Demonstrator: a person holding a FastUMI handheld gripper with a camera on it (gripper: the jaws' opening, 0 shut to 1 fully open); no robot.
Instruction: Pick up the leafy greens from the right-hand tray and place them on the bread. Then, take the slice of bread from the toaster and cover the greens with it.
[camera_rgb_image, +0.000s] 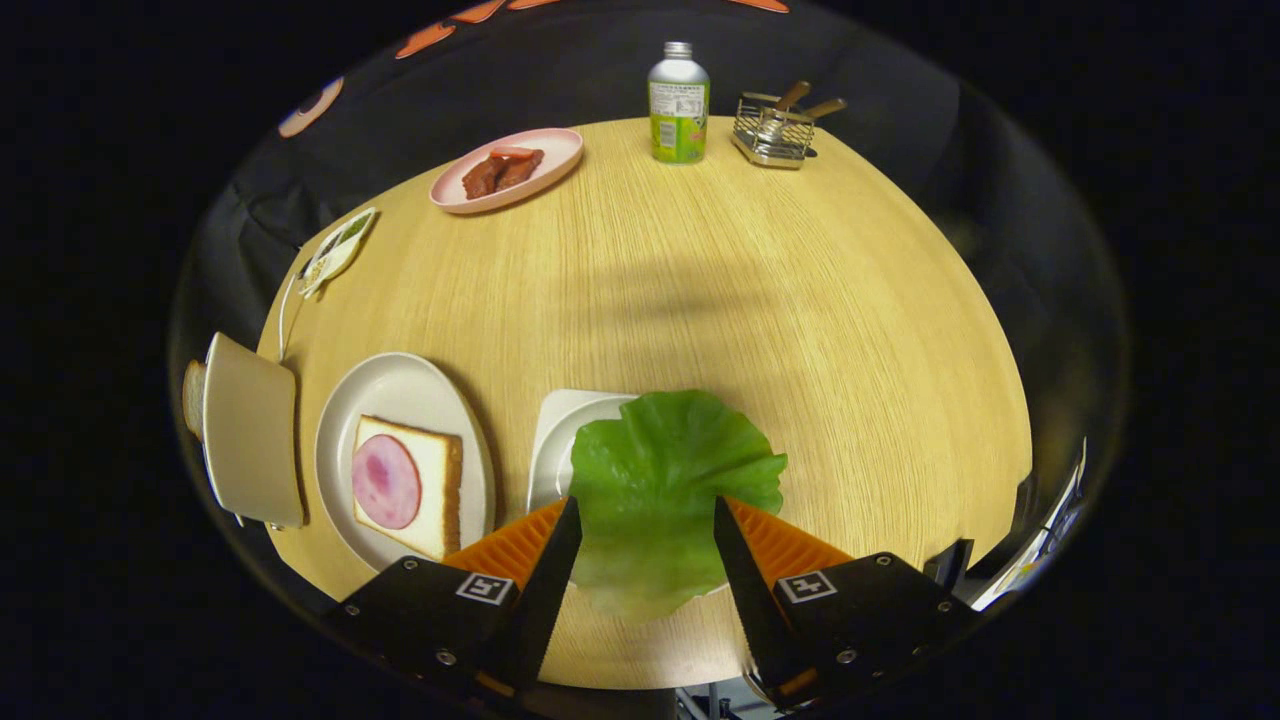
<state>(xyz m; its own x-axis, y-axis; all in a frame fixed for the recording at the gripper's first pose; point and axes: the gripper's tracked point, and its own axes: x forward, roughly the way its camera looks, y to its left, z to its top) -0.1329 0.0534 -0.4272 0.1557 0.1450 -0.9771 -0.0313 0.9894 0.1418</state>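
Gripper view, and here we are at the first step: the tool (645, 520) hangs over the leafy greens (660, 490), its two fingers spread wide, one on each side of the leaf, neither pressing on it as far as I can tell. So the tool is open, nothing held.

The greens are a single broad, ruffled leaf lying flat, draped over the small white tray (556, 440) so that most of the tray is covered. The leaf is nearly as wide as it is long, but its longer axis runs roughly along the fingers' own line. The frilly wide edge points away from the tool, toward the middle of the worktop (800, 300); the narrower, paler end lies back between the fingers, overhanging the tray's near side.

Just beside the tray sits the plate (400, 390) with the bread (440, 480), a round pink slice of ham (386, 482) on top of it. Beyond the plate, at the worktop's edge, stands the toaster (250, 430), with the second slice (193, 397) peeking out behind it.

My read: the pick has not happened yet. The next move calls for lowering the tool and closing on the leaf, probably at that narrow end, where there is an edge to pinch. A flat, thin leaf offers little to bite, so the fingers need to get low. Then it is a short carry across to the bread.
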